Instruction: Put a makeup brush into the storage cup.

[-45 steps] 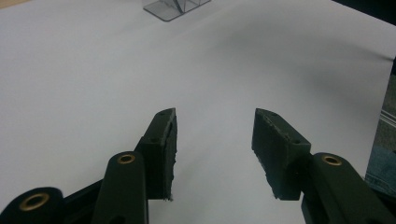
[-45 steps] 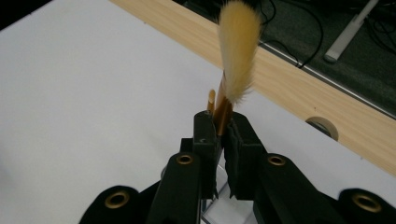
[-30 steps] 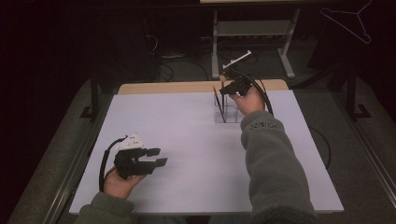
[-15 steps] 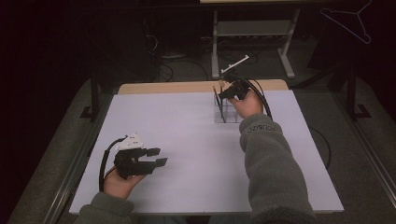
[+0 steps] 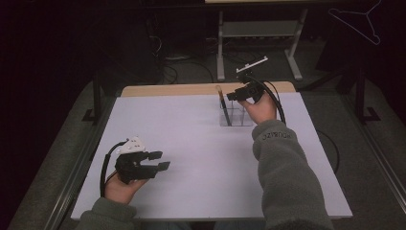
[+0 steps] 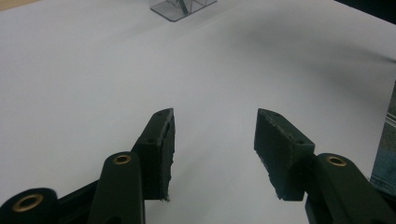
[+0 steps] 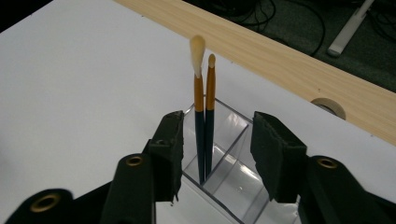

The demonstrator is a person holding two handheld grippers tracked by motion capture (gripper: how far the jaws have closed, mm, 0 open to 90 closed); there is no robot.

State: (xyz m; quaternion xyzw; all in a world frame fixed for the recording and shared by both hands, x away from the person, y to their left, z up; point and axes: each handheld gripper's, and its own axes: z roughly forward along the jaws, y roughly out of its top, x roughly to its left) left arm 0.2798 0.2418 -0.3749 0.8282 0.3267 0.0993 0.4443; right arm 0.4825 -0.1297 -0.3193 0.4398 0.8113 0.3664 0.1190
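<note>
Clear-plastic holder (image 7: 233,175), its base cut off, keeps two brushes (image 7: 204,116) upright; right gripper (image 7: 215,154), jaws just opening, has released them; left gripper (image 6: 212,149) gapes empty.

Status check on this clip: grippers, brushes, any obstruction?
Right gripper jaws just opening, off the two brushes upright in clear holder. Left gripper open, idle. Nothing in the way.

Wide bare white table (image 5: 201,158) lay open btwn hands. Only obstacle: clear holder (image 5: 233,115) w/ two upright brushes (image 7: 203,116) near far edge, right gripper (image 5: 242,93) just above it.
</note>
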